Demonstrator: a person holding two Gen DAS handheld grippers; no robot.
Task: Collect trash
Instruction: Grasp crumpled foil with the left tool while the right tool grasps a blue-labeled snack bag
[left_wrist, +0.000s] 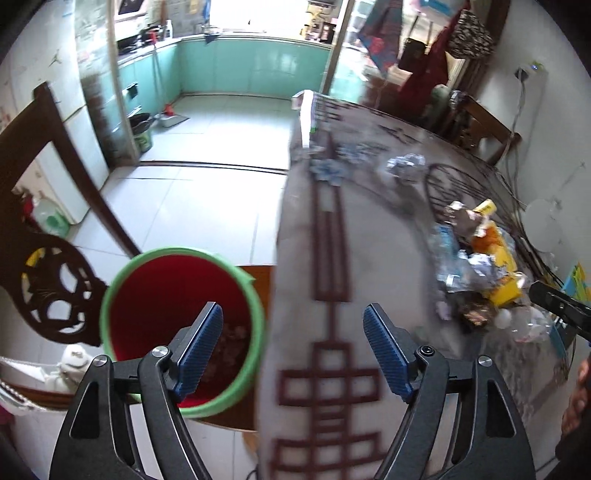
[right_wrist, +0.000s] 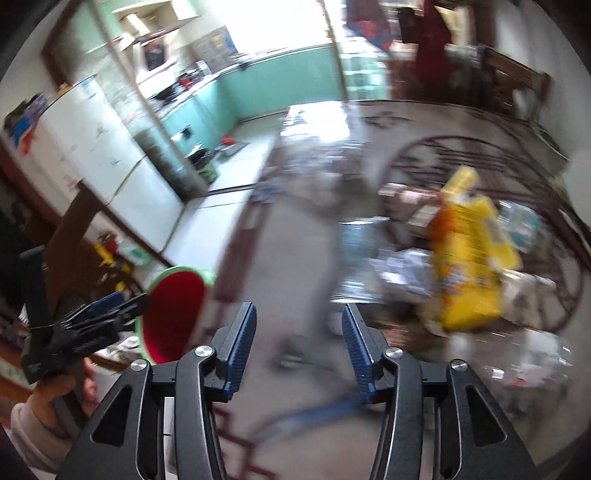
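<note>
Both tongs gape empty; right tongs (right_wrist: 299, 350) sit nearer the trash heap (right_wrist: 469, 254), up-right on the surface (right_wrist: 295, 258); left tongs (left_wrist: 293, 347) overhang the bin (left_wrist: 177, 295).

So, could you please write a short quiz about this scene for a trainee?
1. True or false: the left gripper holds a piece of trash.
2. What colour is the rim of the red bin? A) blue B) green C) black
3. Which stands out in the trash pile on the table: a yellow carton or a glass jar?

Key: 1 false, both grippers are open and empty; 2 B; 3 the yellow carton.
</note>
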